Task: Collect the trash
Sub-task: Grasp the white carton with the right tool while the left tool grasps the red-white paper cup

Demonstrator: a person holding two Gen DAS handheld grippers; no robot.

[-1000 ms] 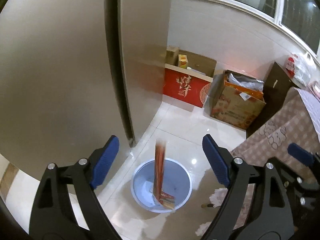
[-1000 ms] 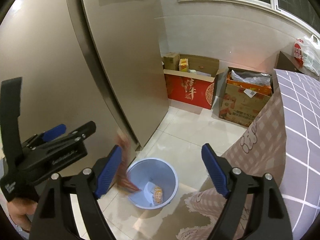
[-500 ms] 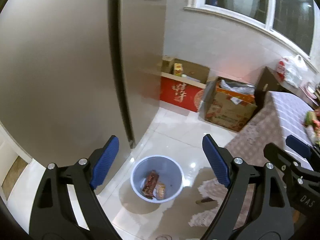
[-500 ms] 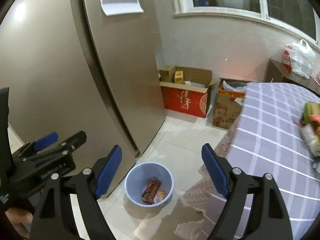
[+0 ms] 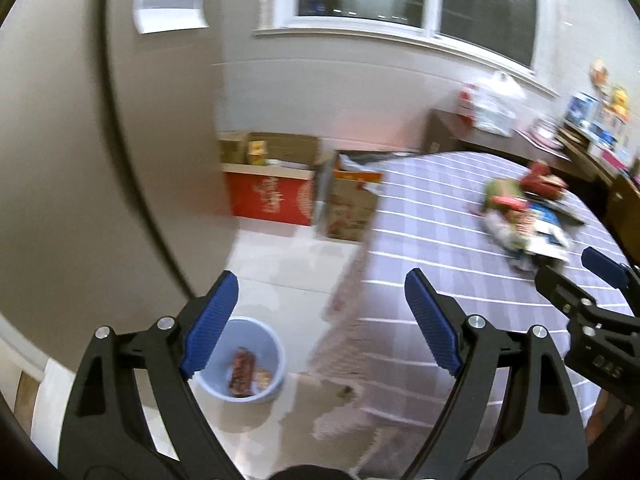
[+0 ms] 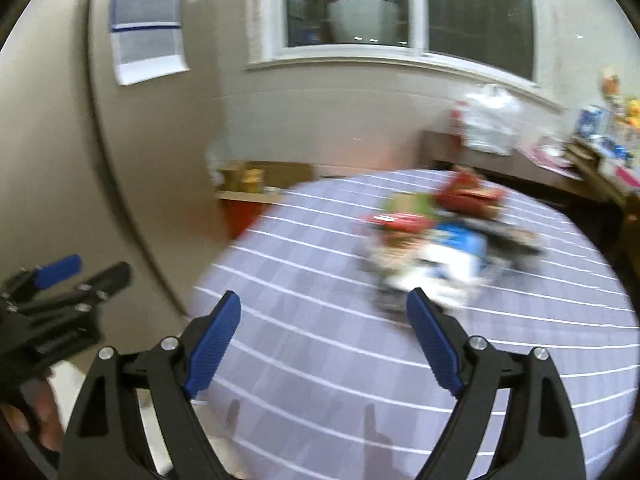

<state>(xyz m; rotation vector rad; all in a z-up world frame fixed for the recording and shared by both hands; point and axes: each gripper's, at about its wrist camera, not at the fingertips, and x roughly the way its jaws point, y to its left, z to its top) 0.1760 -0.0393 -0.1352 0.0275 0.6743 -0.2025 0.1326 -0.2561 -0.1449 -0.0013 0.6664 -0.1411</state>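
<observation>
checked tablecloth point(image 6: 320, 360) below; left gripper point(image 5: 320, 320) and right gripper point(image 6: 324, 332) gape wide, fingers point(image 6: 212, 344) holding nothing.

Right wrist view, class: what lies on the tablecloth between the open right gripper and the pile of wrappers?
Nothing: bare striped tablecloth between the right gripper and the pile of wrappers.

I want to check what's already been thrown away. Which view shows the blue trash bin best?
The left wrist view: the blue trash bin sits on the floor, its inside showing wrappers, though one finger covers its left edge. The right wrist view doesn't show it.
</observation>
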